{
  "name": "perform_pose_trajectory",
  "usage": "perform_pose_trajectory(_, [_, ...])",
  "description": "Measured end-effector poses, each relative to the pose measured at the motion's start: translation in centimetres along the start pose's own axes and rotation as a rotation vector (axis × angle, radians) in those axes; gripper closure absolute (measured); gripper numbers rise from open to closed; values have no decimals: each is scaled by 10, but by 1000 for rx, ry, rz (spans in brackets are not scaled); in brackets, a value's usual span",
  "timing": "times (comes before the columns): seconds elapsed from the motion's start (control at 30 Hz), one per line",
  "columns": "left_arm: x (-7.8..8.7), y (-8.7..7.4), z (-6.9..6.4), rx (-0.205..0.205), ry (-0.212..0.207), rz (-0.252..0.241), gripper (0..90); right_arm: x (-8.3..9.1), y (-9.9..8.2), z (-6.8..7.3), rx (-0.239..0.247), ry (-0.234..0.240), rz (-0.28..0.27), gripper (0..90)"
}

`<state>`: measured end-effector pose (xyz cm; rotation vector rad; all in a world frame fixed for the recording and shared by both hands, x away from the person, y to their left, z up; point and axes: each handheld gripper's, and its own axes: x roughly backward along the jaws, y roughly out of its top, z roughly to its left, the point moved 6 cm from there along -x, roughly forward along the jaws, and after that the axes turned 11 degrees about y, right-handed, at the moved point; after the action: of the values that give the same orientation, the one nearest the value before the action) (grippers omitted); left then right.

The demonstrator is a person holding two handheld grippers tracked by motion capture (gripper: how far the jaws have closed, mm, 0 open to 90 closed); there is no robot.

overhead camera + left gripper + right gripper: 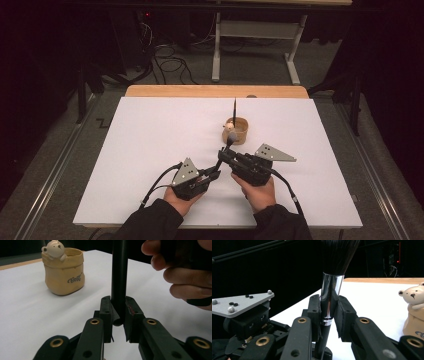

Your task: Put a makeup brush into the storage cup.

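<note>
A makeup brush (331, 293) with a black handle (119, 277), a chrome ferrule and dark bristles (339, 255) stands upright between both grippers. My left gripper (119, 315) is shut on the lower end of the handle. Higher up, my right gripper (329, 312) is shut on the ferrule, its pads against the metal. In the high view the left gripper (216, 172) and right gripper (223, 153) meet near the front middle of the white board (150, 150), with the brush head (229, 141) pointing toward the pot.
A beige pot (237, 131) with a small bear figure (53, 248) on its rim stands just beyond the grippers, and a thin black stick (234, 107) rises from it. The board rests on a wooden table (215, 91). A person's hand (185, 272) holds the right gripper.
</note>
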<state>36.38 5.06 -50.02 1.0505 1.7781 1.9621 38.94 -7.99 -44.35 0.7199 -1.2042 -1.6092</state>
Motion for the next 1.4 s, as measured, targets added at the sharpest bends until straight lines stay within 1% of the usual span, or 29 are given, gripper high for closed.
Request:
perform_pose_trajectory(0.03, [0, 0, 0, -4, -1, 3, 788, 0, 0, 0, 1, -4, 2, 773])
perform_pose_trajectory(0.07, [0, 0, 0, 1, -1, 0, 788, 0, 0, 0, 0, 0, 2, 774])
perform_pose_trajectory(0.3, [0, 0, 0, -4, 3, 1, 788, 0, 0, 1, -2, 5, 1, 780])
perform_pose_trajectory(0.73, [0, 1, 0, 4, 1, 1, 781, 0, 0, 2, 0, 11, -2, 784])
perform_pose_trajectory(0.77, [0, 0, 1, -3, 1, 5, 780, 0, 0, 2, 2, 10, -2, 784])
perform_pose_trajectory(0.87, [0, 1, 1, 7, 0, 1, 775, 0, 0, 2, 2, 11, -3, 784])
perform_pose_trajectory(1.0, [1, 2, 0, 11, -4, -3, 736, 0, 1, 3, 5, 14, -5, 785])
perform_pose_trajectory(1.2, [0, 2, -1, -2, 1, 1, 599, 0, 1, 3, 9, 18, -4, 786])
perform_pose_trajectory(1.4, [0, 3, 0, 2, 8, 3, 538, 0, 1, 3, 12, 16, -4, 785])
